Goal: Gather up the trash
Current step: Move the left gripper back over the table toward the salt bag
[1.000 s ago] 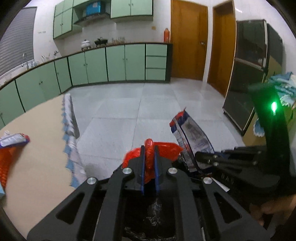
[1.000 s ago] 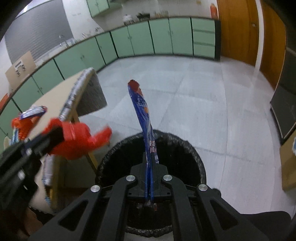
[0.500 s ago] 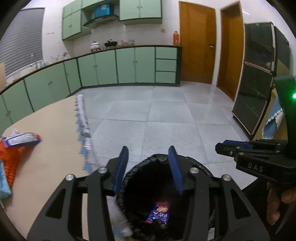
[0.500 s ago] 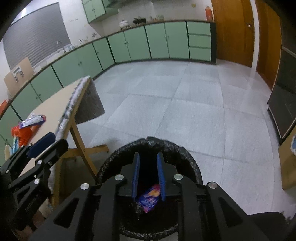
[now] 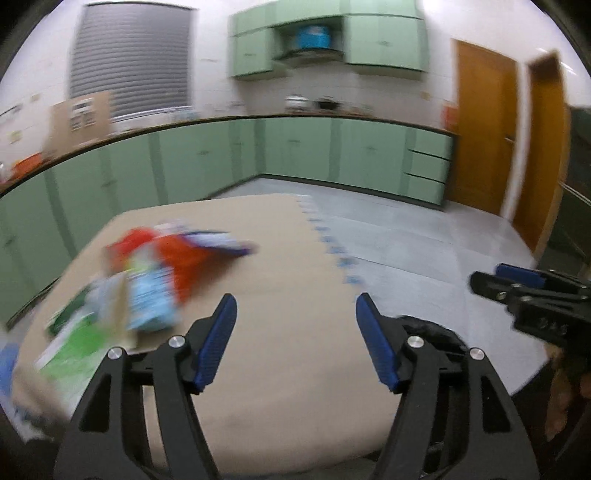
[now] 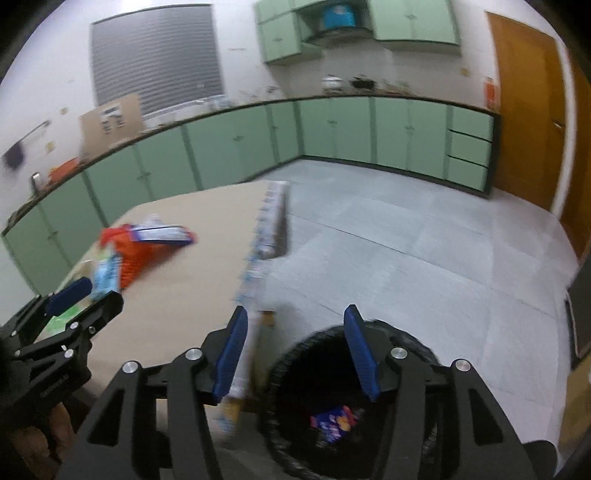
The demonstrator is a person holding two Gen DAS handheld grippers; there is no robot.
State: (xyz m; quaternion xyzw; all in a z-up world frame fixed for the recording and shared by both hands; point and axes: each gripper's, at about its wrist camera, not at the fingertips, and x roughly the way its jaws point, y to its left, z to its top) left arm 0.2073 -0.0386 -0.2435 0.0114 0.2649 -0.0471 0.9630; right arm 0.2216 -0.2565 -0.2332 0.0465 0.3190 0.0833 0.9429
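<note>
Two grippers, both empty with jaws spread wide, against one second ago when each was clenched on a wrapper over the bin. Half a second ago both had already let go above the bin; since then the left wrist view has swung from the bin mouth to the table top.

Room: kitchen with green base cabinets (image 5: 295, 155) along the far walls, green wall units (image 6: 406, 22) above, wooden doors (image 5: 484, 129) at right, grey tiled floor (image 6: 406, 258). Left wrist view is motion-blurred.

Surface: tan table (image 5: 280, 258), with a patterned fringe (image 6: 264, 229) hanging down its floor-side edge.

Bin: black-lined trash bin (image 6: 291, 365) stands on the floor just beside the table edge, below the right gripper (image 6: 293, 354). A blue and red wrapper (image 6: 334, 422) lies inside it. In the left wrist view only part of the bin rim (image 5: 428, 328) shows past the table edge.

Remaining trash: a pile of wrappers (image 5: 147, 273) on the table's left part, ahead and to the left of the left gripper (image 5: 295, 339). An orange-red bag (image 6: 142, 251) with a blue and white packet (image 6: 162, 233) resting on it lies at the far end; light blue (image 5: 153, 299) and green (image 5: 79, 341) pieces lie nearer. Detail is blurred.

Left gripper hovers over bare table, clear of the pile.
</note>
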